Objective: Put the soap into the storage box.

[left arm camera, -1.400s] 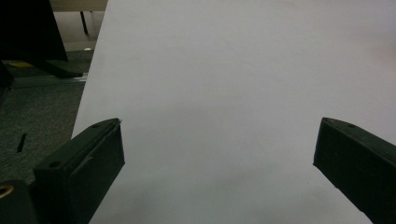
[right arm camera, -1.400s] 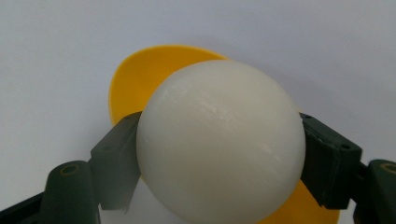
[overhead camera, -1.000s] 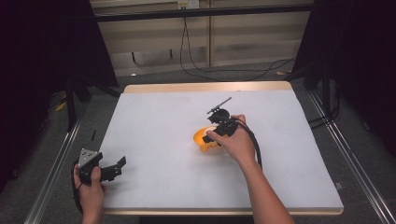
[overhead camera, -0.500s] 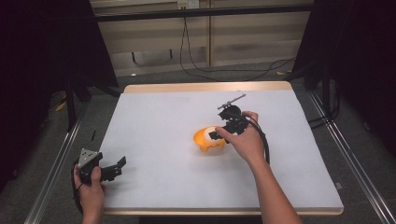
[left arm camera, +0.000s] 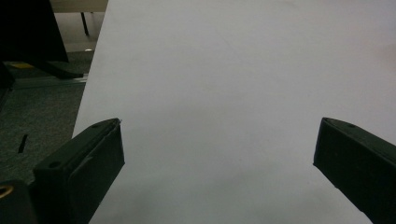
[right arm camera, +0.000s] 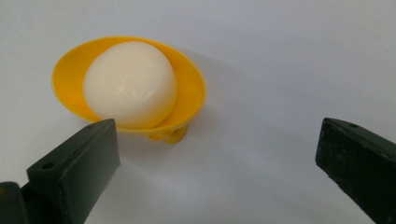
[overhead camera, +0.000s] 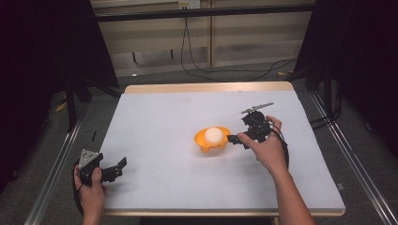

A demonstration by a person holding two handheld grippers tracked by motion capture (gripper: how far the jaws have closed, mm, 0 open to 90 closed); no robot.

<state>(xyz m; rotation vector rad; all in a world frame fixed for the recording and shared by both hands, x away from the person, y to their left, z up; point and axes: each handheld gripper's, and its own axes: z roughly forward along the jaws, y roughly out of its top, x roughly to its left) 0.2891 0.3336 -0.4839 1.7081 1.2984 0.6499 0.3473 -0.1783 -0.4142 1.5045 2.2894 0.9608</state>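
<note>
1. Left claw (overhead camera: 112,171) rests at the near left table (overhead camera: 155,197) edge, jaws wide apart and empty, parked out of the way.
2. Right claw (overhead camera: 237,138) sits just beside the bowl (overhead camera: 204,139), also spread wide, gripping nothing.
3. Egg (overhead camera: 214,135) lies cradled in that bowl, mid-table.

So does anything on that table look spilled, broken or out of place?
Nothing stands out. The white egg sits whole in the orange cup, which stands upright on the table, with no spill around it.
</note>
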